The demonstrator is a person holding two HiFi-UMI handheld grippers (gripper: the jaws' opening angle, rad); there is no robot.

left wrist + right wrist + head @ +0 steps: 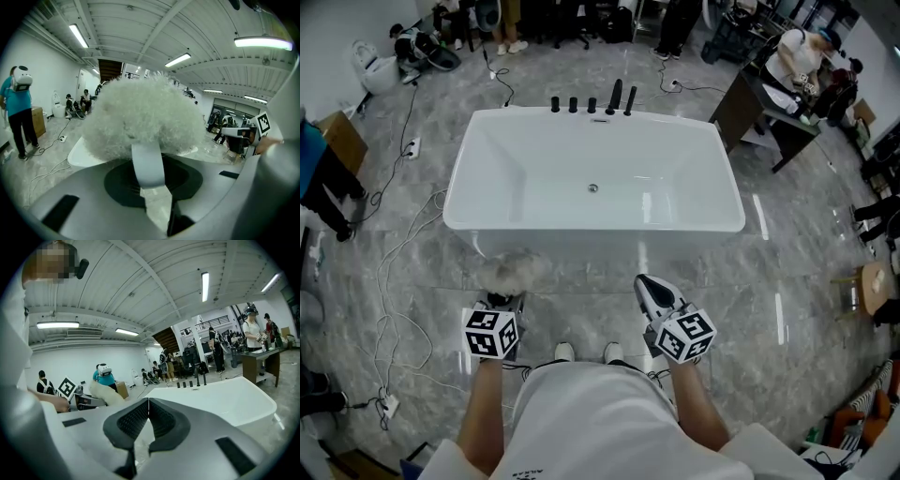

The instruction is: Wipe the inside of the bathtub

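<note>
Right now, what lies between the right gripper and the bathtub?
Only bare grey floor, seen in the head view, separates the right gripper from the bathtub; the fluffy duster sits off to the left.

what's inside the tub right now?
Only the drain, on the bathtub floor. The fluffy mop is outside, held in the left gripper. The near inner wall is hidden behind the rim.

Looks past the right gripper [148,401], jaws closed tip to tip on nothing. Beyond, to the right, takes in the white bathtub [225,401], with black tap fittings [192,381] upright on its far rim. At far left, catches the left gripper [89,401] with a white fluffy duster [107,394] at its front. Behind, finds people [251,329] at a desk [260,359] under strip lights [205,286].
</note>
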